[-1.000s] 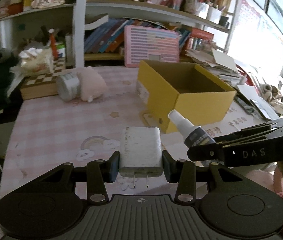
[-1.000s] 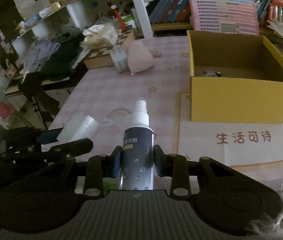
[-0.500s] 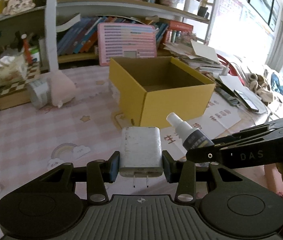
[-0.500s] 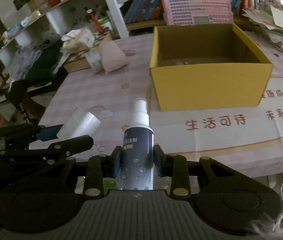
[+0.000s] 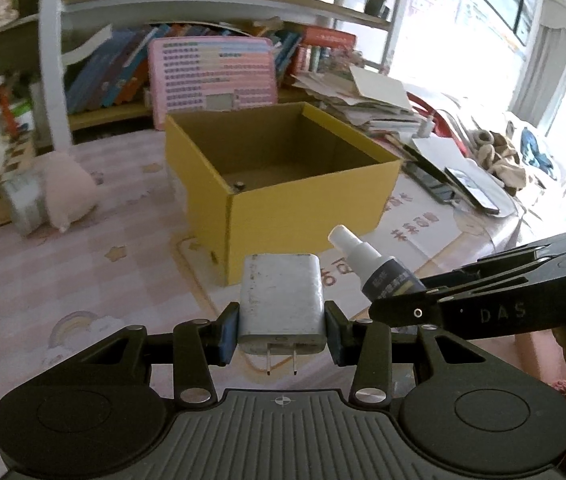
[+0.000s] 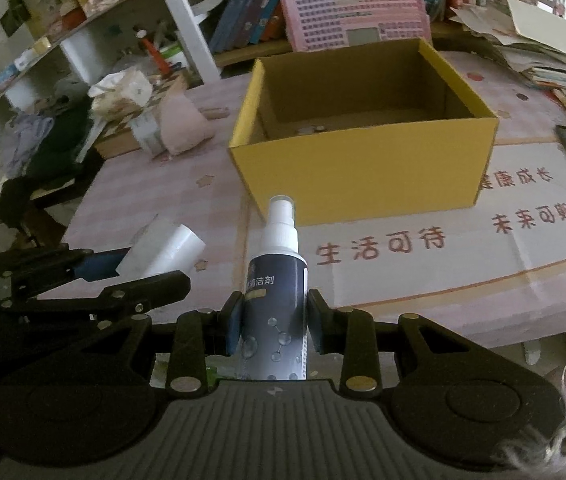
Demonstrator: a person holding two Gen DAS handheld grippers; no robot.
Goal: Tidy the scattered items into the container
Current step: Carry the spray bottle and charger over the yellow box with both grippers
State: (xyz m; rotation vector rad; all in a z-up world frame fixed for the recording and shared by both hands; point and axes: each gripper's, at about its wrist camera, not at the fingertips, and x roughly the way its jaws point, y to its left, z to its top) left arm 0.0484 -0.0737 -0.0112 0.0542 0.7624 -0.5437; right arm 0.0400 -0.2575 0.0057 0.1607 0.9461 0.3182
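Observation:
My left gripper is shut on a white wall charger, prongs pointing back at the camera, held above the table in front of the open yellow cardboard box. My right gripper is shut on a dark spray bottle with a white nozzle, upright, a little short of the box. The bottle also shows in the left wrist view, just right of the charger. The charger shows in the right wrist view at the left. A small dark item lies inside the box.
A pink plush and a tape roll lie on the pink checked tablecloth left of the box. A pink board and books stand behind. Papers and a phone lie at the right, by the table edge.
Both grippers have risen and moved closer to the box with their items held; I now look further down into the box. The grips have not changed.

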